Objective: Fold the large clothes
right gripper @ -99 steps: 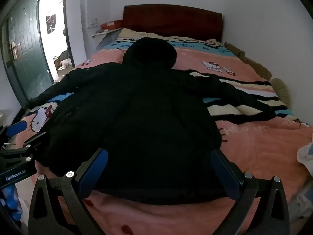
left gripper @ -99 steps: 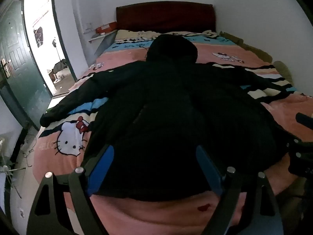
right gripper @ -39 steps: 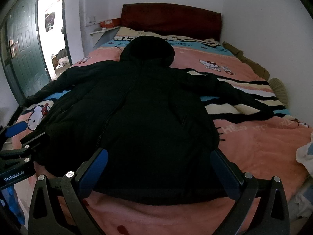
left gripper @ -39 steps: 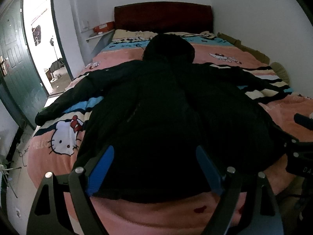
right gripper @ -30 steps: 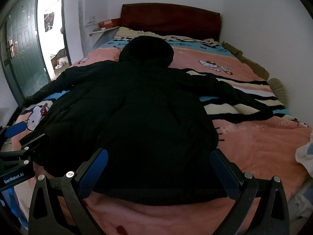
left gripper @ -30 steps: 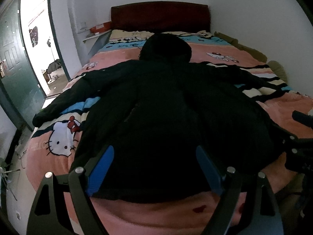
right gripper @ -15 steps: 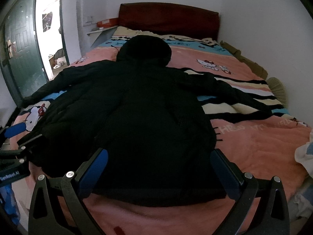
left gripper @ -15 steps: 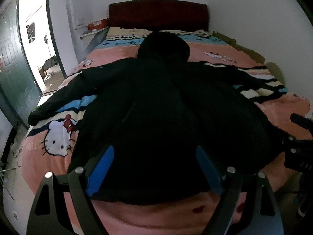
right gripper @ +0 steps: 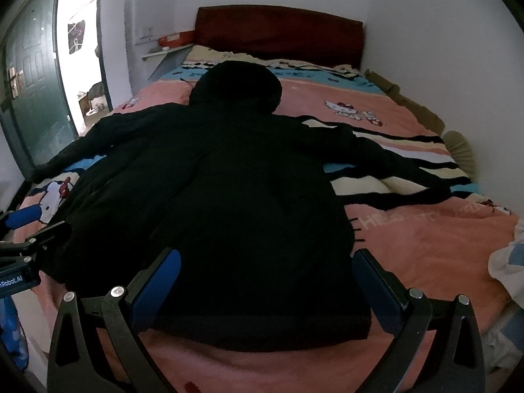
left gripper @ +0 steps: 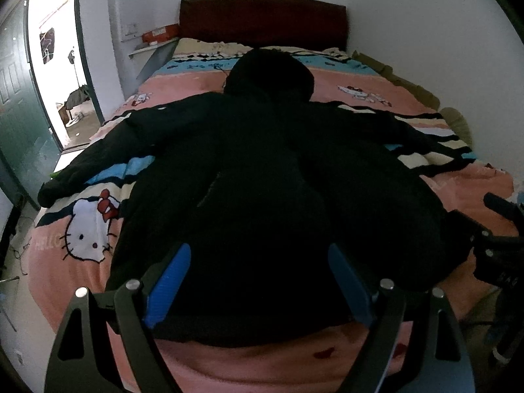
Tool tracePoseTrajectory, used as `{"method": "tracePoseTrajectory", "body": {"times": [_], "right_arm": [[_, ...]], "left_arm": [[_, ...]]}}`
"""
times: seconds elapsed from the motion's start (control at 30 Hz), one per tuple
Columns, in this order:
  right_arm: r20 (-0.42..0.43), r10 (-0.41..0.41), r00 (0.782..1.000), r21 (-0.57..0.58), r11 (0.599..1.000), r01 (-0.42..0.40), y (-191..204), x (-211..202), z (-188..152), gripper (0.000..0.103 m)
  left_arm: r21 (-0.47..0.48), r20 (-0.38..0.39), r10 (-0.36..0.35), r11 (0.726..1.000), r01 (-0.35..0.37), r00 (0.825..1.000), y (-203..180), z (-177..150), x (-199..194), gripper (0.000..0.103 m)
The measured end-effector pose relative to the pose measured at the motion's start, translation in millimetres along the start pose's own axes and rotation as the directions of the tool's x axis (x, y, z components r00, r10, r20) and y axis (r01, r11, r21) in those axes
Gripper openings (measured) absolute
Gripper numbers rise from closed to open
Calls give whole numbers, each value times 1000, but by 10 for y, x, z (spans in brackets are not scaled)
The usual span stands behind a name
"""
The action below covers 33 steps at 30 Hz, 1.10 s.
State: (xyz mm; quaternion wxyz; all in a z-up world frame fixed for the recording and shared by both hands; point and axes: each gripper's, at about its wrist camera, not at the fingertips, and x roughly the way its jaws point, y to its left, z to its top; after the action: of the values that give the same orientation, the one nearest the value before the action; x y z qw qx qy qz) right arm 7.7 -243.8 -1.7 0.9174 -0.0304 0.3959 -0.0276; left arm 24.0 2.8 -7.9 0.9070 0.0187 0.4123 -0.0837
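Observation:
A large black hooded coat (left gripper: 262, 180) (right gripper: 229, 196) lies spread flat on the bed, hood toward the headboard, both sleeves stretched out sideways. My left gripper (left gripper: 258, 262) hovers open over the coat's hem near the foot of the bed, its blue pads (left gripper: 170, 278) wide apart and holding nothing. My right gripper (right gripper: 265, 268) is open too, above the hem further right, blue pads (right gripper: 376, 285) apart. The right gripper's side shows at the right edge of the left wrist view, and the left gripper's at the left edge of the right wrist view.
The bed (left gripper: 82, 262) has a pink cartoon-cat blanket and a dark red headboard (left gripper: 262, 19). A white wall (right gripper: 442, 65) runs along the right side. An open green door (left gripper: 16, 98) and doorway stand at left. A light cloth (right gripper: 507, 262) lies at the bed's right corner.
Both grippers have drifted slightly closer over the coat's hem and stayed open. The coat has not moved.

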Motion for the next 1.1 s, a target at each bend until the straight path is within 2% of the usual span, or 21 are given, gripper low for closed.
{"method": "tracePoseTrajectory", "body": {"times": [0.37, 0.7, 0.93, 1.1], "right_arm": [[-5, 3, 1000, 17, 1000, -3, -128, 67, 91, 103], [-10, 12, 1000, 47, 999, -12, -416, 230, 176, 103], [-15, 34, 999, 119, 992, -32, -867, 501, 265, 103], [-35, -14, 999, 219, 975, 21, -1479, 862, 336, 103]], "left_arm": [[-8, -29, 23, 1000, -23, 999, -49, 136, 137, 86], [20, -37, 78, 997, -77, 996, -256, 272, 261, 86], [29, -66, 109, 994, -107, 992, -345, 366, 426, 86], [25, -91, 123, 992, -121, 988, -347, 436, 589, 86]]}}
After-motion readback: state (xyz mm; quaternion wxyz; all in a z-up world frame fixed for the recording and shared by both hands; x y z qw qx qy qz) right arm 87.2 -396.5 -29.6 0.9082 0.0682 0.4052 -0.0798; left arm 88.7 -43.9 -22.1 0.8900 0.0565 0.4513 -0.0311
